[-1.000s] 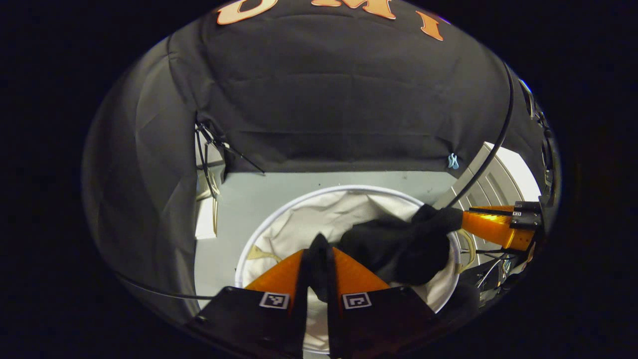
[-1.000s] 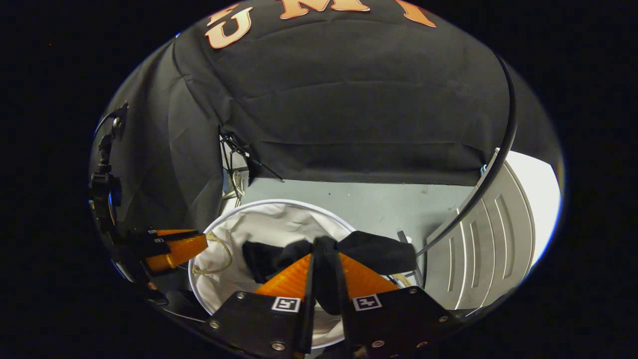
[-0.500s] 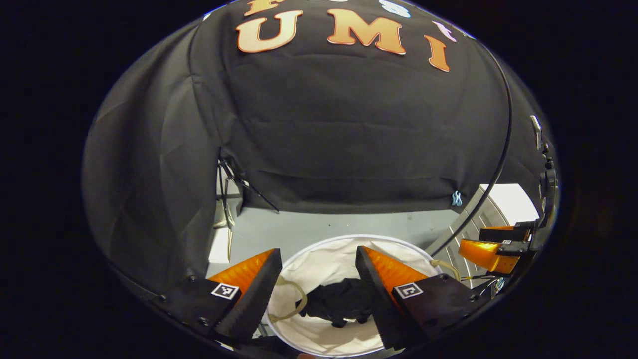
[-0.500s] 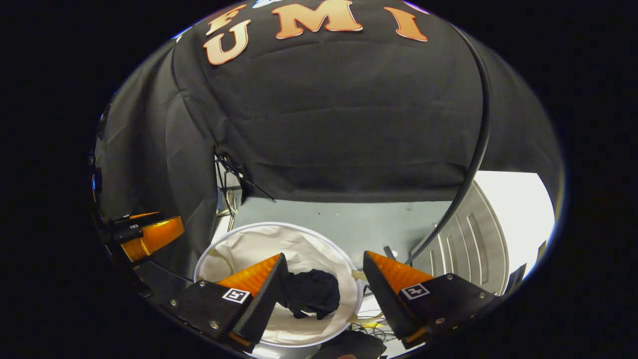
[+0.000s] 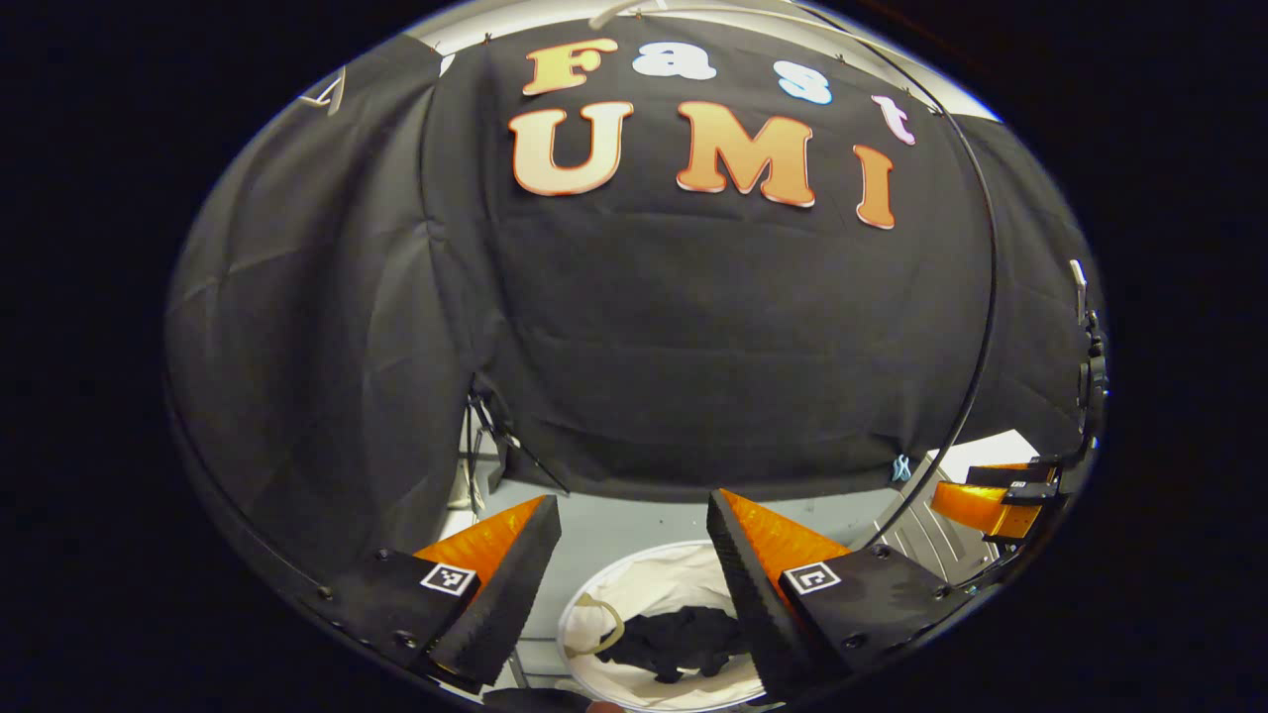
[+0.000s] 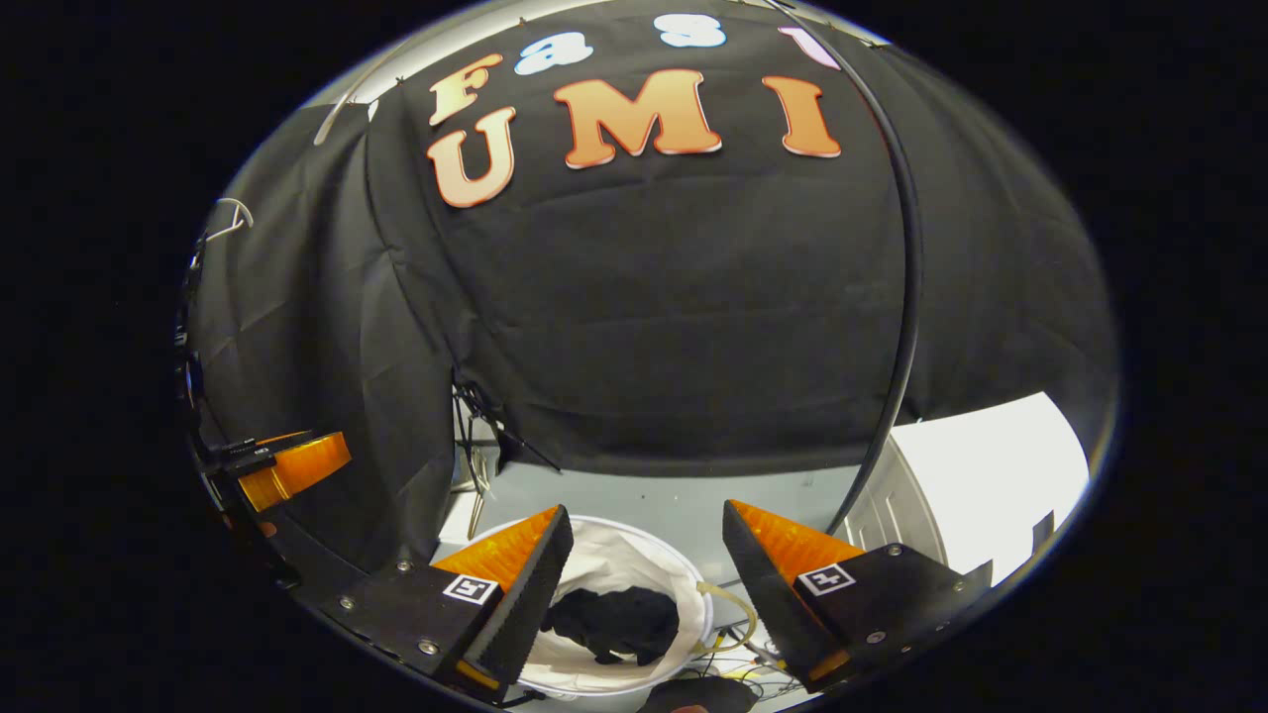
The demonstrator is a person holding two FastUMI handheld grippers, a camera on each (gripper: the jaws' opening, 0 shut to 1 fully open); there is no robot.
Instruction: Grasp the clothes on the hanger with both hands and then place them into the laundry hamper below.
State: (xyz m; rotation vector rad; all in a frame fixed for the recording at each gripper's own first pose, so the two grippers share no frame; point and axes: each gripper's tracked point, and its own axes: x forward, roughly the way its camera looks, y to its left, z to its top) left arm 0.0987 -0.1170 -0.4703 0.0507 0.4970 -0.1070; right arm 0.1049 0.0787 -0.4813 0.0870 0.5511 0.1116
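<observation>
Clothes [image 5: 684, 639], 1 dark heap, in 1 hamper [image 5: 684, 586]; 2 tongs spread.

A second ago both grippers were clamped on the black garment [image 5: 682, 642] over the hamper [image 5: 634, 594]. Now the left gripper [image 5: 634, 555] and right gripper [image 6: 646, 564] stand wide apart and have risen, so the hamper sits smaller at the bottom of each frame, with the garment lying loose inside it.
</observation>
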